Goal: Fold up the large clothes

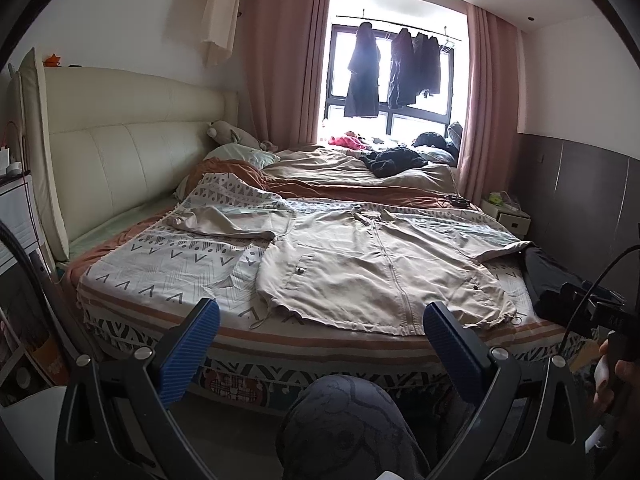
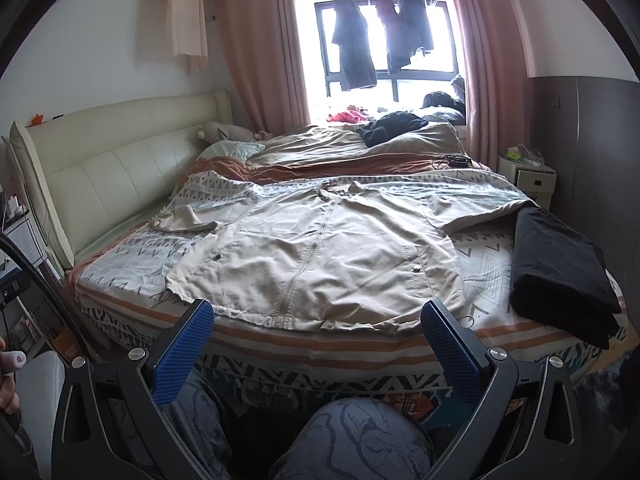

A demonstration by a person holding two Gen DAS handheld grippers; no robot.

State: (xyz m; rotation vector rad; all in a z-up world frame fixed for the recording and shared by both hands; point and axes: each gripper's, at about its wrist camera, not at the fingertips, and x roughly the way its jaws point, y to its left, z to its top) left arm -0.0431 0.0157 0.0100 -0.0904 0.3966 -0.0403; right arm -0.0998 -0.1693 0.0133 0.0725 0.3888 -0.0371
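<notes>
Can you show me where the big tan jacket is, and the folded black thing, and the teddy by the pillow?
Beige jacket (image 2: pixel 320 256): right wrist view, on its zipped front.
Folded black garment (image 2: pixel 560 264): right wrist view, on its top layer.
Stuffed toy (image 1: pixel 230 132): left wrist view, on its body.

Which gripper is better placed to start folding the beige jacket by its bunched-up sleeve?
Probably the left gripper. The bunched sleeve lies on the jacket's headboard side, nearer that gripper. The right gripper, also open and empty, sits nearer the folded black garment.
</notes>
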